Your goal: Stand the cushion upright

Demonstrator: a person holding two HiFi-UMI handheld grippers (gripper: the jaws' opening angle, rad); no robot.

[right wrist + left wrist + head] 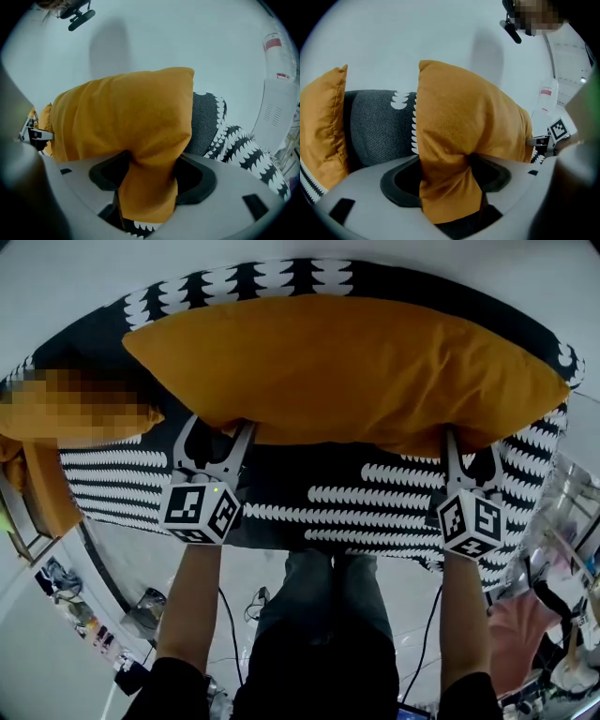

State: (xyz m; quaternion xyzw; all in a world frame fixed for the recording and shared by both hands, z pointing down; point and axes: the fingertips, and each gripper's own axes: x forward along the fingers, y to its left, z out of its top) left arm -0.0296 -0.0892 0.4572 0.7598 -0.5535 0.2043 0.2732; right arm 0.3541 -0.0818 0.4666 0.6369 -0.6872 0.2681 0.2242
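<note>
Pale wall runs behind a sofa (375,498) covered in black-and-white patterned cloth, seen from the head view, with pale floor (141,559) along its front. The orange cushion (347,371) stretches lengthwise along the sofa's backrest, above the seat. The left gripper (216,435) meets its lower edge near the sofa's left end and the right gripper (469,448) meets the same edge near the sofa's right end, each at the end of a bare forearm. In the left gripper view the cushion rises on its edge in front of the sofa's grey backrest (377,126), and a fold of its lower corner is bunched between the fingers, which are clamped on it. A second cushion (321,126) of the same orange stands at the sofa's far left end. In the right gripper view the cushion's other lower corner hangs gathered between that gripper's fingers, also clamped on the cloth, with the sofa's grey backrest and patterned arm just behind it.
</note>
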